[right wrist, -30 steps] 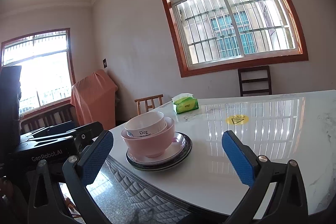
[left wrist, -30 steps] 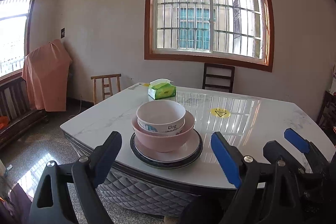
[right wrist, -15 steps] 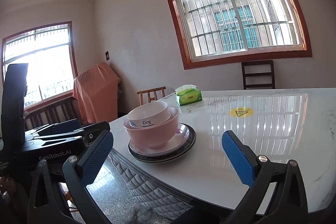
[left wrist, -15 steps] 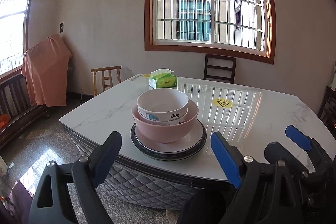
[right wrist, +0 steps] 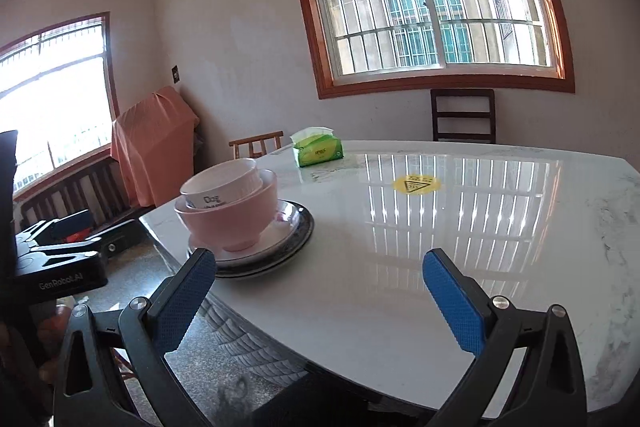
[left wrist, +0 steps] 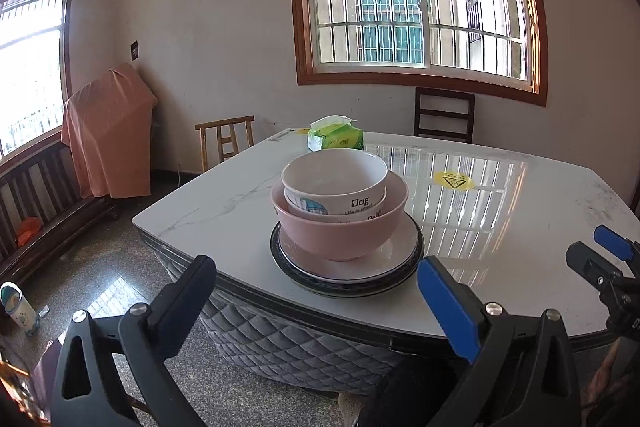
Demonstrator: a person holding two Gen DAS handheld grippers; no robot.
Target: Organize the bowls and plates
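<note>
A white bowl (left wrist: 334,183) printed "Dog" nests in a pink bowl (left wrist: 340,227). Both rest on a white plate (left wrist: 384,259) stacked on a dark-rimmed plate (left wrist: 412,267), near the front edge of the marble table (left wrist: 520,227). My left gripper (left wrist: 316,291) is open just in front of the stack, holding nothing. In the right wrist view the same stack, white bowl (right wrist: 222,185) in pink bowl (right wrist: 232,223) on the plates (right wrist: 294,227), sits ahead to the left. My right gripper (right wrist: 320,291) is open and empty over the table edge.
A green tissue pack (left wrist: 336,137) lies at the table's far side, with a yellow sticker (left wrist: 453,181) on the top. Wooden chairs (left wrist: 226,139) stand around the table. A bench (left wrist: 44,207) and an orange-draped object (left wrist: 108,143) line the left wall.
Both grippers have moved closer to the table and the stack looks larger. The right gripper has swung so that the stack lies nearer its left finger. Both stay open.
</note>
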